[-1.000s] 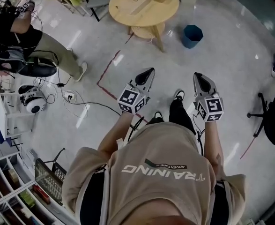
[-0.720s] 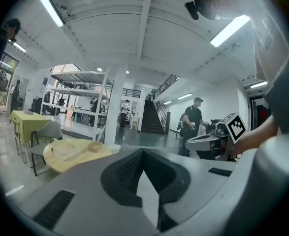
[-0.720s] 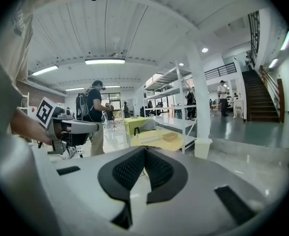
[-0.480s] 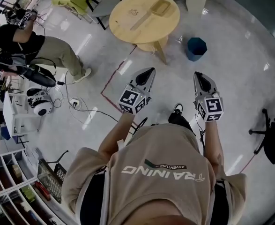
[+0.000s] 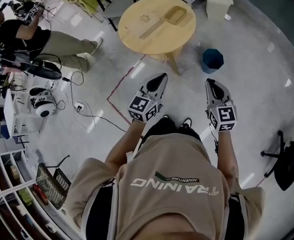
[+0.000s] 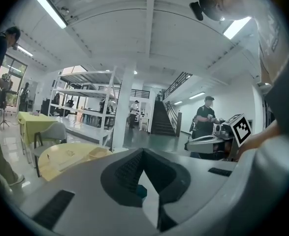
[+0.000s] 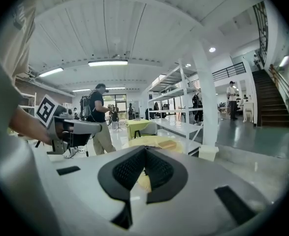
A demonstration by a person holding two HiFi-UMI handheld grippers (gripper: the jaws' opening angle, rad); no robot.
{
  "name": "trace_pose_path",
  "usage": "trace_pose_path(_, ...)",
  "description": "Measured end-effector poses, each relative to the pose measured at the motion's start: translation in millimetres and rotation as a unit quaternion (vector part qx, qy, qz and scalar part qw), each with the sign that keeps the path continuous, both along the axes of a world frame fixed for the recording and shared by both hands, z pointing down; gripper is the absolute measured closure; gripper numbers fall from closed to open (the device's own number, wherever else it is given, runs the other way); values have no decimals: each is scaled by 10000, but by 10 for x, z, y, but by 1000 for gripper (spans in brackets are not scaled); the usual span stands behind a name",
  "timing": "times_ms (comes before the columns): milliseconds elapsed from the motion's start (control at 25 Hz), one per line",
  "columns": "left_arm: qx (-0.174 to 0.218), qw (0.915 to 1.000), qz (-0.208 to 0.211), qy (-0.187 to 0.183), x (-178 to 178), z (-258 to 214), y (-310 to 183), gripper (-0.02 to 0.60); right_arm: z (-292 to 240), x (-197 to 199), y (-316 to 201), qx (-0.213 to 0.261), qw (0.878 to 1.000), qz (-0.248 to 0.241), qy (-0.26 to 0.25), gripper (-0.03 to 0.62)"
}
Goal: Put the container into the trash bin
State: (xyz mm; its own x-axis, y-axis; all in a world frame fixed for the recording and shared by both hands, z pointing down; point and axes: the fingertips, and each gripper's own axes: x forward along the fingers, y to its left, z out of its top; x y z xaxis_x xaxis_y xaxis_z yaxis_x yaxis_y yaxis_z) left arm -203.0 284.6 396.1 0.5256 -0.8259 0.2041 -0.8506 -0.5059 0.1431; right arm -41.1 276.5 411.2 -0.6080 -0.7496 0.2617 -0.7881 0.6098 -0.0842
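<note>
The container, a shallow tan tray, lies on the round wooden table ahead of me, beside a long flat wooden piece. It also shows as the tan tray in the left gripper view and the tan tray in the right gripper view. A dark blue trash bin stands on the floor right of the table. My left gripper and right gripper are held side by side above the floor, well short of the table. Both are shut with nothing in them.
A white bin stands behind the table. A person with equipment stands at the left, with cables on the floor. Shelving lines the left edge. A black office chair is at the right. Red tape marks the floor.
The table and blue bin have drawn closer and lower in the head view as I walk forward. Both grippers stay shut and level.
</note>
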Motion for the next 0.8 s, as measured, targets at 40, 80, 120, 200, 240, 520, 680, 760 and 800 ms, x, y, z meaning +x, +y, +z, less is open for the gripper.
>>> trace_pose_path(40, -8, 10000, -16, -1, -15, 15, -83, 575, 25, -19, -66, -26, 10000, -29, 10, 591)
trace_pose_path(80, -10, 10000, -30, -3, -30, 32, -171, 574, 52, -39, -136, -45, 10000, -47, 17, 591)
trace_pose_path(120, -8, 10000, -32, -9, -43, 50, -255, 574, 82, -59, -204, -62, 10000, -50, 23, 591)
trace_pose_path(200, -1, 10000, 21, -12, -72, 89, -391, 574, 144, -106, -318, -99, 9999, -15, 43, 591)
trace_pose_path(240, 8, 10000, 68, -8, -93, 107, -455, 574, 164, -137, -373, -110, 9999, 12, 55, 591)
trace_pose_path(520, 104, 9995, 309, 32, -357, 102, -1157, 575, 4, -437, -1028, 8, 9998, 143, 158, 591)
trace_pose_path(680, 174, 9988, 456, 78, -516, 27, -1600, 574, -105, -642, -1450, 115, 9995, 240, 180, 591)
trace_pose_path(760, 179, 9984, 528, 66, -599, 21, -1761, 574, -135, -734, -1605, 146, 9992, 315, 183, 591)
trace_pose_path(800, 177, 9982, 563, 54, -641, 22, -1838, 574, -137, -778, -1673, 149, 9991, 358, 180, 591)
